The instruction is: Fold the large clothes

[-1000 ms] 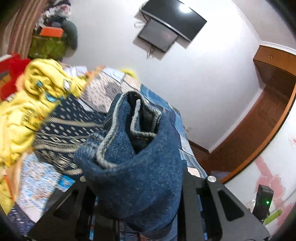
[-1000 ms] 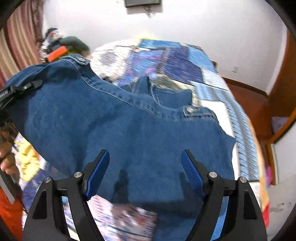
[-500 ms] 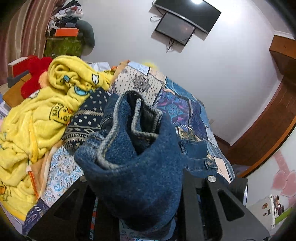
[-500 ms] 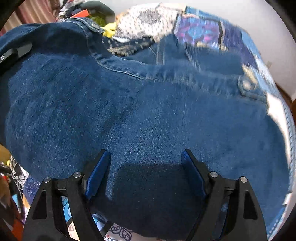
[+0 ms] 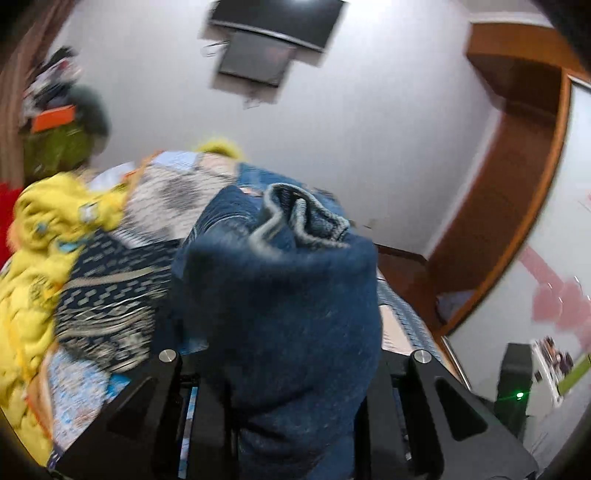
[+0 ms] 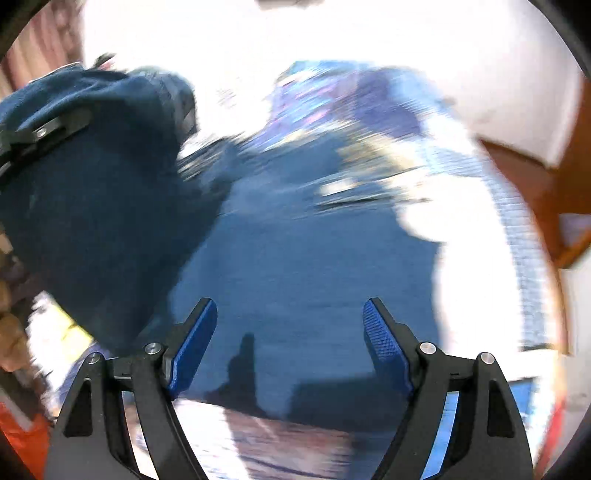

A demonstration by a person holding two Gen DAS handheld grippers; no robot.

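A pair of dark blue jeans (image 5: 288,325) is bunched between the jaws of my left gripper (image 5: 291,354), which is shut on the denim and holds it up above the bed. The frayed hem (image 5: 295,218) sticks out past the fingers. In the right wrist view the same jeans (image 6: 303,273) spread over the bed below, with the bunched part (image 6: 92,192) lifted at the left in the left gripper (image 6: 40,133). My right gripper (image 6: 288,328) is open and empty just above the denim. Both views are blurred.
A patchwork bedspread (image 5: 155,192) covers the bed. A yellow blanket (image 5: 40,251) lies heaped at its left. A wall TV (image 5: 273,22) hangs on the far wall. A wooden door frame (image 5: 517,206) and floor lie to the right.
My left gripper has swung up and to the right with the jeans. My right gripper has pulled back from the denim, so more bed and wall show around it.
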